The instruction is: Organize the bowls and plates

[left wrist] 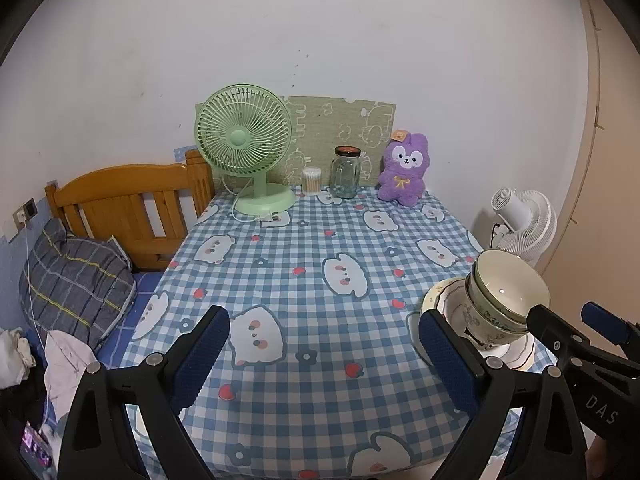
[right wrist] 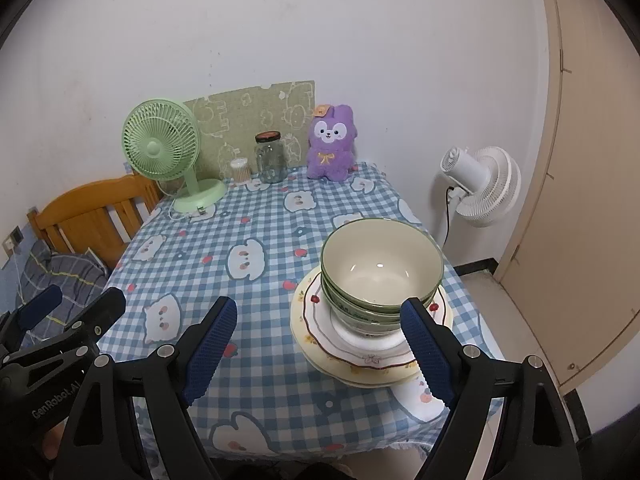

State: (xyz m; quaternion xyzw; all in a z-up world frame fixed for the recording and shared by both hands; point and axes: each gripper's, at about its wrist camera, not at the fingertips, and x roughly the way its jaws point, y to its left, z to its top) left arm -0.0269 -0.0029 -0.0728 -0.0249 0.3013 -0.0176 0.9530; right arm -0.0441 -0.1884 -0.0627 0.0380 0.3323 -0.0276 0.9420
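Now the bowls (right wrist: 380, 276) sit nested one inside another on top of the plates (right wrist: 320, 336), and the whole pile stands near the right edge of the table (right wrist: 256, 364), toward its front corner. The table wears a blue checked cloth with little bears on it.

The right gripper (right wrist: 320, 356) hovers just in front of the pile. Its fingers stand wide apart and hold nothing. One blue pad (right wrist: 426, 350) sits close to the lowest bowl, but whether it touches cannot be told. The left gripper (left wrist: 322, 354) hangs over the middle of the front edge, fingers wide too, with only cloth between them.

The stacking looks about done.

What could go wrong? The pile is tall and close to the edge. A bump from the right pad as it pulls away could push the bowls sideways, and they could slide off the smooth plates. The plates do not sit squarely on each other, so the pile may rock. The cloth hangs over the edge; snagging it could drag everything toward the floor.
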